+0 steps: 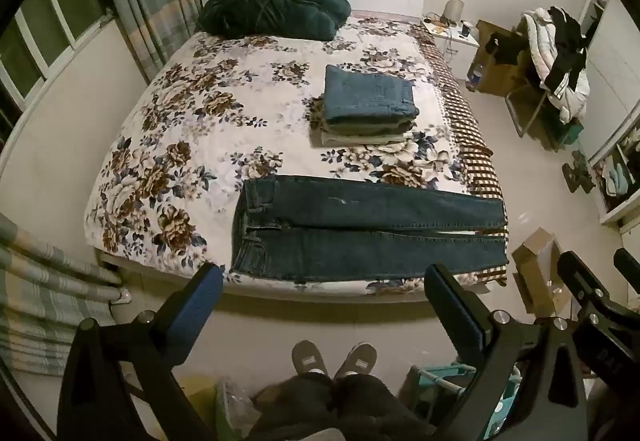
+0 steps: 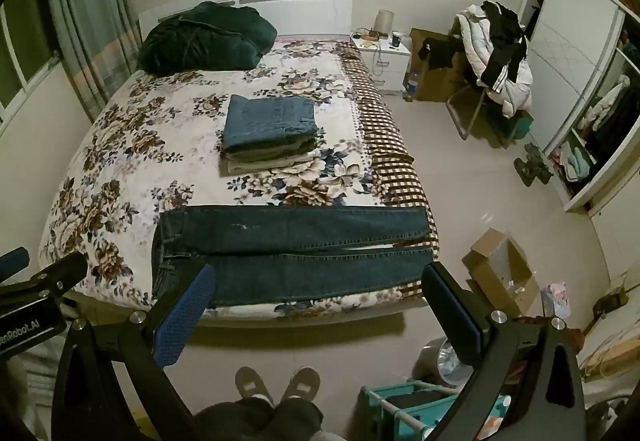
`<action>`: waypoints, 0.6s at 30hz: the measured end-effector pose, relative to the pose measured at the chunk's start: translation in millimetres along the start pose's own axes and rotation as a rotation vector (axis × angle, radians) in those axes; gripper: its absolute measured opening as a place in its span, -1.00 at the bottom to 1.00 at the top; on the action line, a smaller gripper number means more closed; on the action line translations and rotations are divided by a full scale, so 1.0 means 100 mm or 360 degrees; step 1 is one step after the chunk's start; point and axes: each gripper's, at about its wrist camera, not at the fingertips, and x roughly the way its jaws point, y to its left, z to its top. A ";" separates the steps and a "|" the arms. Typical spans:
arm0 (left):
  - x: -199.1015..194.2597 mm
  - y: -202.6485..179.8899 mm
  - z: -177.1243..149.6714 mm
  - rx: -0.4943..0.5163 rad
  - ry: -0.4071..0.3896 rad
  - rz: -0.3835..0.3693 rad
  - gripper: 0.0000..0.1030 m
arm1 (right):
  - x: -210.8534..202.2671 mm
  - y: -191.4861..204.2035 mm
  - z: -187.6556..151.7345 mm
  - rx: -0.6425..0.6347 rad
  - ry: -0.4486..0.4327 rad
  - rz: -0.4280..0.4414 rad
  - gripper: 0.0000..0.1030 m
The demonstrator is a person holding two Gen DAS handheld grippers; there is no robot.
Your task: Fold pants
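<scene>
1. Pants (image 1: 360, 229): dark blue jeans, laid flat along the near edge of the bed (image 1: 160, 145), waistband to my left, both legs stretched to my right, hems reaching the bed's right corner. One leg lies beside the other, unfolded.
2. Left gripper (image 1: 324, 305): I hold it above the floor, short of the bed; fingers spread wide, nothing between them.
3. Right gripper (image 2: 320, 305): likewise spread wide and holding nothing; in its own view its left blue pad (image 2: 184, 317) overlaps the jeans' near leg, but I cannot tell whether it touches.
4. Folded stack (image 1: 366, 105): blue denim on top of paler garments, mid-bed, well apart from the pants.
5. Dark green bundle (image 1: 272, 5): against the headboard.
6. Cardboard box (image 2: 500, 273): open, on the floor near the bed's right corner.
7. Slippers (image 1: 334, 357): my feet, on the floor below the grippers.
</scene>
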 end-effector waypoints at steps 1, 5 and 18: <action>0.00 0.00 0.00 0.0001 -0.0007 -0.0003 1.00 | 0.00 0.00 0.00 -0.0012 -0.0002 -0.0013 1.00; -0.03 0.01 0.04 -0.0005 -0.0014 -0.0004 1.00 | -0.02 0.00 0.00 -0.0009 -0.0004 -0.0009 1.00; -0.10 -0.02 0.06 -0.0023 -0.0047 0.0000 1.00 | -0.14 0.02 0.12 -0.0023 -0.0011 0.0004 1.00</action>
